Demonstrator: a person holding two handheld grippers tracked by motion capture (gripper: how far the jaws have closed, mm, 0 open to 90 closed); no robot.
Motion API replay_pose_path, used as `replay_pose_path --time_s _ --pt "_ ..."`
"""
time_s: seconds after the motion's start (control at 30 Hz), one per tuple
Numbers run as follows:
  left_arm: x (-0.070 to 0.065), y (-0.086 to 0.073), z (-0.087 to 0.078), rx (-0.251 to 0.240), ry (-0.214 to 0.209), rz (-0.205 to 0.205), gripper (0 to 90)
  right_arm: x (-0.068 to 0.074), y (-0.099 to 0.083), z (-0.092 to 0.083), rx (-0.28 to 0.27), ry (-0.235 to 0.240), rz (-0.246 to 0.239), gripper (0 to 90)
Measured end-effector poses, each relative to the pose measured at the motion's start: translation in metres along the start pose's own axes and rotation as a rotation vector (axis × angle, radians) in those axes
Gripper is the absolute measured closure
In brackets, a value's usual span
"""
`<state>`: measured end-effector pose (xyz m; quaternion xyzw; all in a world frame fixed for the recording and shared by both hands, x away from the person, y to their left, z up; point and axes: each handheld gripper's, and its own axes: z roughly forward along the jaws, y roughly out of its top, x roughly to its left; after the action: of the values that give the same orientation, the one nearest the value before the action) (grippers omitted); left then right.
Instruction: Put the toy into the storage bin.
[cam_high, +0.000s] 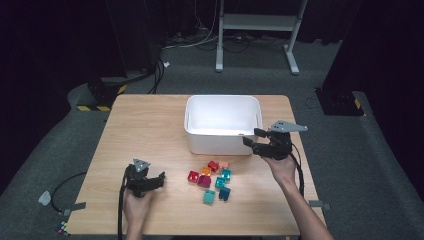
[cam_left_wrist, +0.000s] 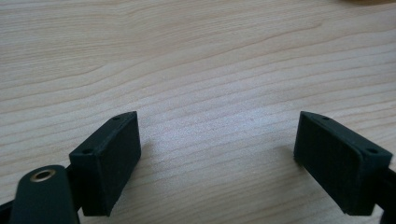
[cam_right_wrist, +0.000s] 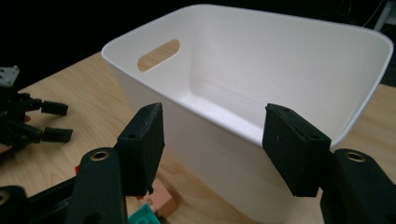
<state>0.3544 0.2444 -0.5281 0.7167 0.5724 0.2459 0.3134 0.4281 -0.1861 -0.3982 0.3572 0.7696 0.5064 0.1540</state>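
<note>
A white plastic bin (cam_high: 222, 100) stands at the table's middle back; in the right gripper view its handle slot and empty inside (cam_right_wrist: 289, 60) face me. Several small blocks (cam_high: 212, 177), red, orange, pink, magenta and teal, lie loose in front of it. My right gripper (cam_high: 254, 137) hovers open at the bin's front right corner, with nothing between the jaws (cam_right_wrist: 215, 126); a pink block (cam_right_wrist: 161, 198) shows below them. My left gripper (cam_high: 160, 179) rests open on bare wood (cam_left_wrist: 217, 135), left of the blocks, and its jaws are empty. It appears farther off as the other gripper (cam_right_wrist: 28, 123).
The wooden table (cam_high: 145, 130) has free room on its left half and along the front edge. A white frame (cam_high: 257, 22) and black stands sit on the grey floor behind. A small colourful cube (cam_high: 61, 230) lies on the floor at front left.
</note>
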Motion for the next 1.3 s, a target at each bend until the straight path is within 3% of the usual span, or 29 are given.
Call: replay_pose_path --time_s 0.37,0.67,1.0,1.3 --pt "0.0 0.0 0.0 0.0 0.001 0.0 14.8 0.012 -0.04 0.009 0.032 0.019 0.018 40.2" --pt "0.0 0.0 0.0 0.0 0.001 -0.001 14.8 0.022 -0.064 0.034 0.11 0.047 0.023 41.0" --pt "0.0 0.0 0.0 0.0 0.001 -0.001 14.8 0.032 -0.076 0.062 0.178 0.061 -0.002 41.7" --pt "0.0 0.0 0.0 0.0 0.001 -0.001 14.8 0.037 -0.079 0.079 0.203 0.063 -0.015 43.1"
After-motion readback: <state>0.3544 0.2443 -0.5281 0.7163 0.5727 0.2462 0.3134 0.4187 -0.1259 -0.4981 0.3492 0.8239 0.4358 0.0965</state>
